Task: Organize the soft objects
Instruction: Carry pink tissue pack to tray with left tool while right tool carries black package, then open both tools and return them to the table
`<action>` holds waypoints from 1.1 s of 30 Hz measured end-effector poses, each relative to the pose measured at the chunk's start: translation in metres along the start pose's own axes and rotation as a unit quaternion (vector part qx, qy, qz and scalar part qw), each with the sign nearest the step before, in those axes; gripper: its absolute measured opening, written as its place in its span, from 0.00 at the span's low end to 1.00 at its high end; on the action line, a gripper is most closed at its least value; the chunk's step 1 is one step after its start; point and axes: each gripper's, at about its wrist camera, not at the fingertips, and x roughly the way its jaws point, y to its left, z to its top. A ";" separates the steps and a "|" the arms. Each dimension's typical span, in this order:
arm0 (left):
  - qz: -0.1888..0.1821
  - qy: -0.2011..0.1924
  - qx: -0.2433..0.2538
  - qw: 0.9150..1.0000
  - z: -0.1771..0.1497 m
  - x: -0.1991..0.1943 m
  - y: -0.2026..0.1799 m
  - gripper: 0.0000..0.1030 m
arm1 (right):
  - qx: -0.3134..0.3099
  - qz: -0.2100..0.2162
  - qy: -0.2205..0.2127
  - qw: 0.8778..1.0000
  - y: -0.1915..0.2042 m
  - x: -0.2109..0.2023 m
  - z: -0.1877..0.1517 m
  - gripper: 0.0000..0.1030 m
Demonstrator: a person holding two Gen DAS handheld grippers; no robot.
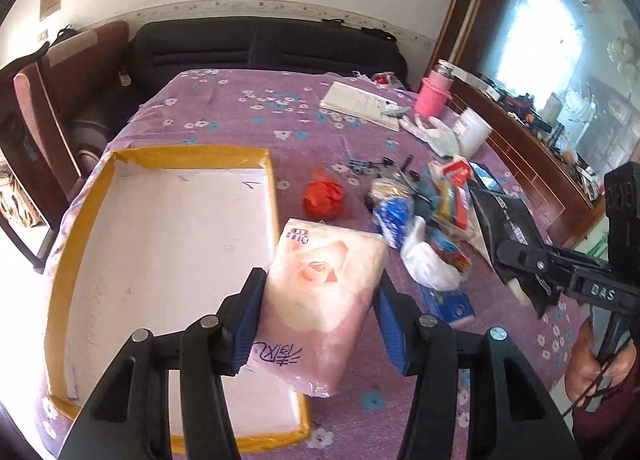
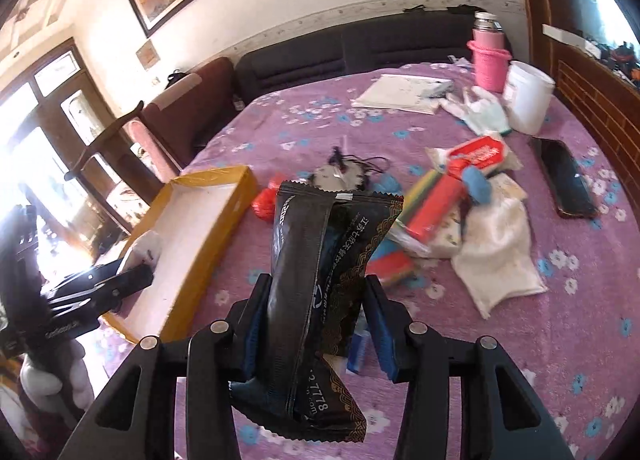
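The tissue pack (image 1: 324,300), pink with a rose print, is sitting clamped between the blue pads of the left tool (image 1: 320,320), lifted above the purple flowered cloth (image 1: 248,116) that is covering the bench, just beside the right edge of the shallow tray (image 1: 80,228). The tray is white inside with yellow tape around its rim, and part of its white floor is showing bare. The right tool (image 2: 316,320) is gripping a black foil packet (image 2: 320,280) upright between its pads, the packet's crimped top edge pointing away from the camera, held above the cloth. In the left wrist view the right tool (image 1: 520,260) is showing at the right with the black packet in it and a hand (image 1: 596,364) on its handle. A heap of soft things (image 2: 460,212) is lying on the cloth beyond: sponges, white cloths and small packs. A red bag (image 1: 324,196) is lying near the tray. A pink flask (image 2: 488,56), a white tub (image 2: 528,96), a glove (image 2: 480,108) and a phone (image 2: 564,180) are sitting farther back.
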 end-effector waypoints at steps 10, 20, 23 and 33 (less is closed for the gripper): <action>0.015 0.032 -0.136 0.990 0.045 0.072 0.112 0.51 | -0.040 0.071 0.068 0.994 0.097 0.129 0.066 0.48; 0.005 0.044 -0.222 0.974 0.060 0.113 0.171 0.56 | -0.044 0.041 0.110 0.992 0.120 0.232 0.100 0.50; -0.004 0.041 -0.227 0.973 0.056 0.108 0.176 0.68 | -0.049 0.042 0.109 0.992 0.123 0.236 0.100 0.63; -0.003 -0.008 -0.207 0.978 0.058 0.053 0.149 0.71 | -0.057 0.023 0.034 0.998 0.102 0.155 0.103 0.76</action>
